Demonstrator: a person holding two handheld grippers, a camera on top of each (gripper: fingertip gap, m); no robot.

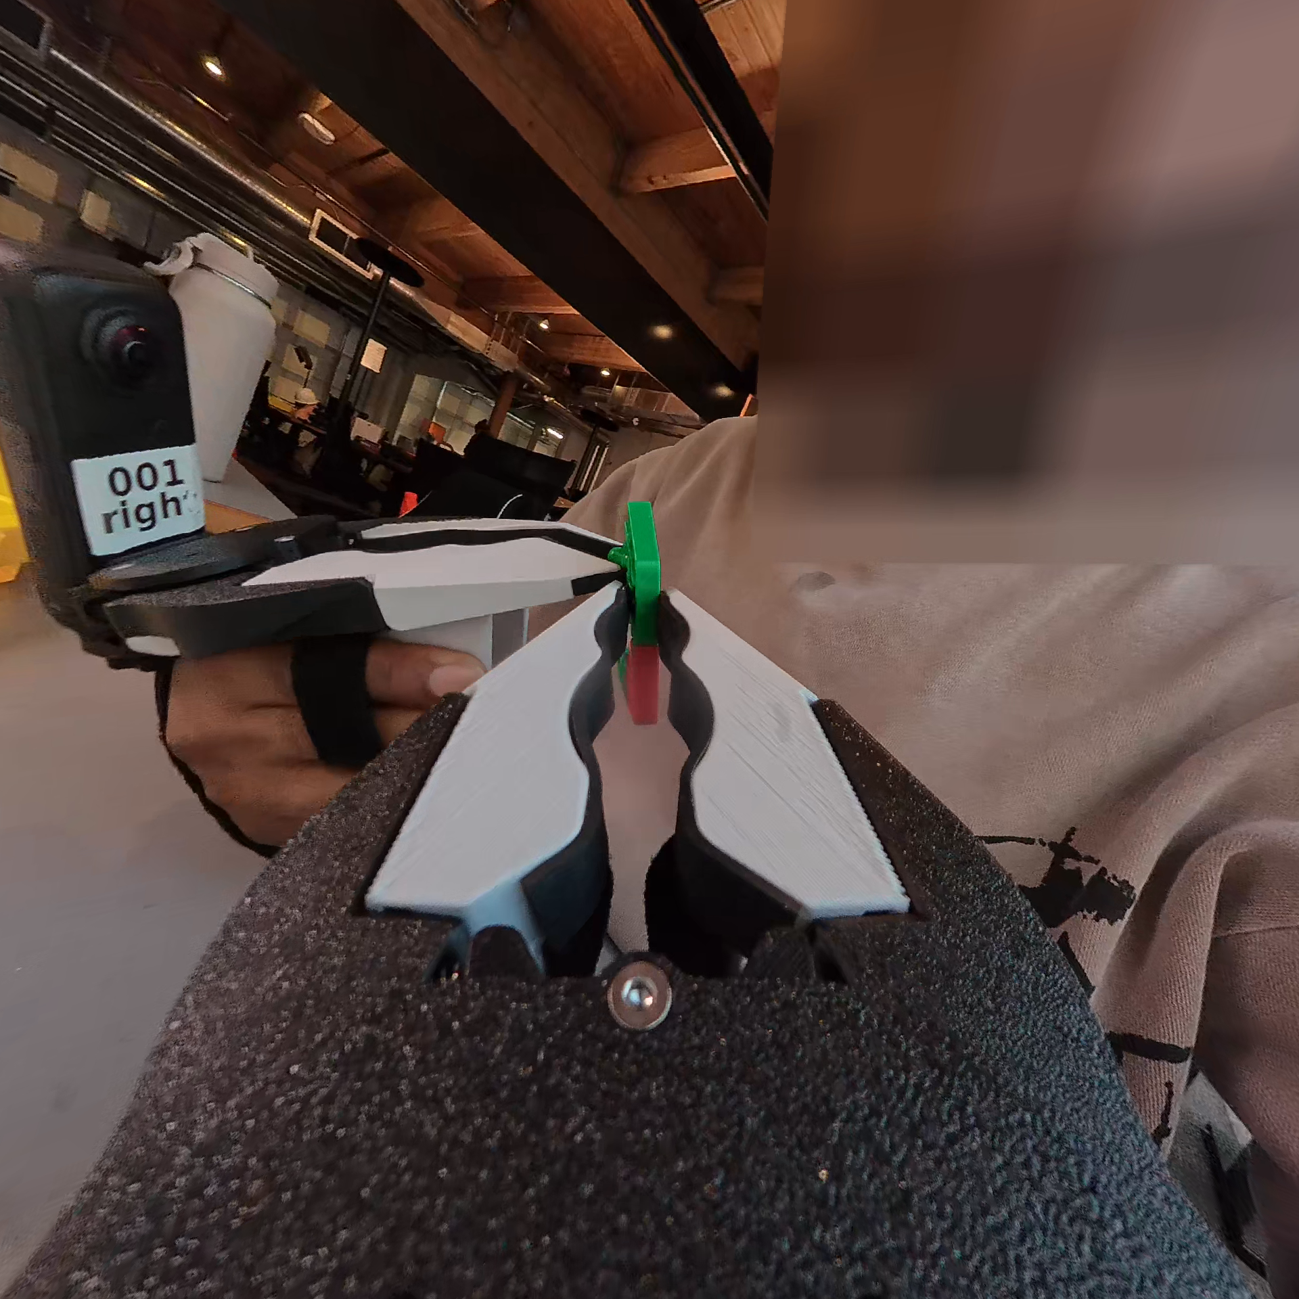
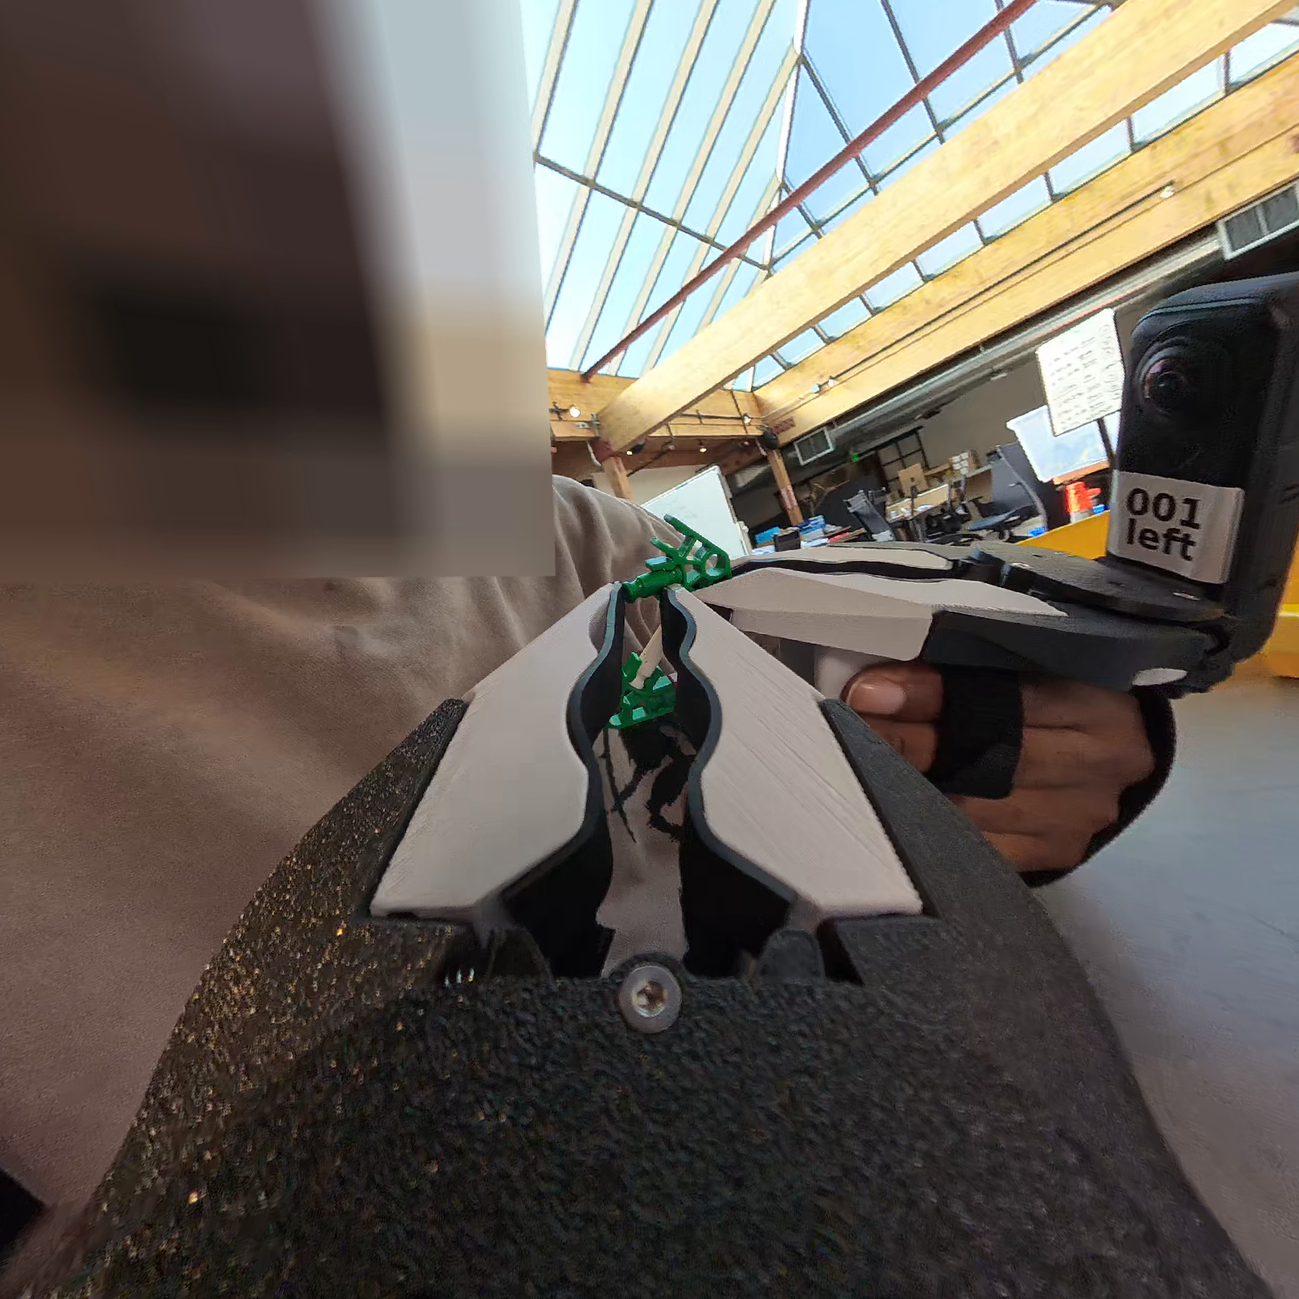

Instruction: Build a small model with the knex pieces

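Both tools meet in the air near the person's beige shirt (image 1: 984, 703), the left tool (image 1: 641, 597) and right tool (image 2: 643, 594) each pinching the small green plastic piece (image 1: 641, 555), which looks light, stiff and thin, best held by its peg.

left gripper (image 1: 641, 597) jaws closed, right gripper (image 2: 643, 594) jaws closed, tips meeting at right angles
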